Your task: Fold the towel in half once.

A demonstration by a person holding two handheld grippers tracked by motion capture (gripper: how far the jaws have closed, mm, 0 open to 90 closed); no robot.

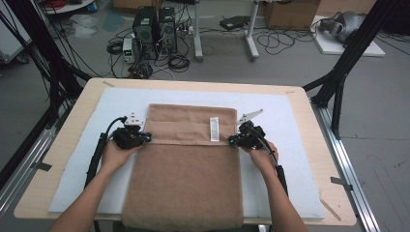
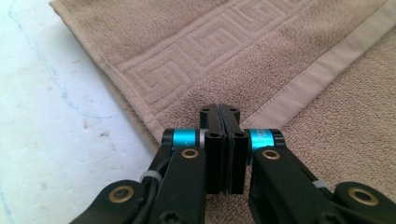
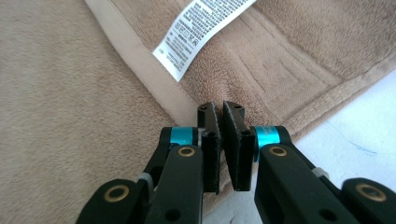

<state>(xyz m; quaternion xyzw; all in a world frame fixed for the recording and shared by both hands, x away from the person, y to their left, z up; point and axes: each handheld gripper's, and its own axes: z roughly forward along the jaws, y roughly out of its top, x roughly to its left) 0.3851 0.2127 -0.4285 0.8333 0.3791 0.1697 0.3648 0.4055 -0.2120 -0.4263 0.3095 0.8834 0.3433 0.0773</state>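
On the white mat [image 1: 300, 159], high view: the brown towel [image 1: 186, 183] is lying centred on the table [image 1: 63, 140], near end hanging over the table's front edge, far end folded back toward the person. Left gripper [image 1: 141, 138] and right gripper [image 1: 235, 140] are sitting at the two ends of that folded edge, one per side. Likely step: pinching both corners to carry the fold on. To do it well, both hands should be lifting evenly and moving together, keeping the hem taut so the fold is landing square.

Left gripper view: left gripper [image 2: 223, 112] jaws are pressing fully together over the towel's flat hem band [image 2: 322, 65]; whether cloth is actually caught between them I cannot tell. A woven key-pattern border is running beside the hem.

Right gripper view: right gripper [image 3: 220, 108] jaws are closing down to a thin slit at the hem; a grip on fabric I cannot tell. White care label [image 3: 201, 32] is lying just past the tips, near the towel's edge.
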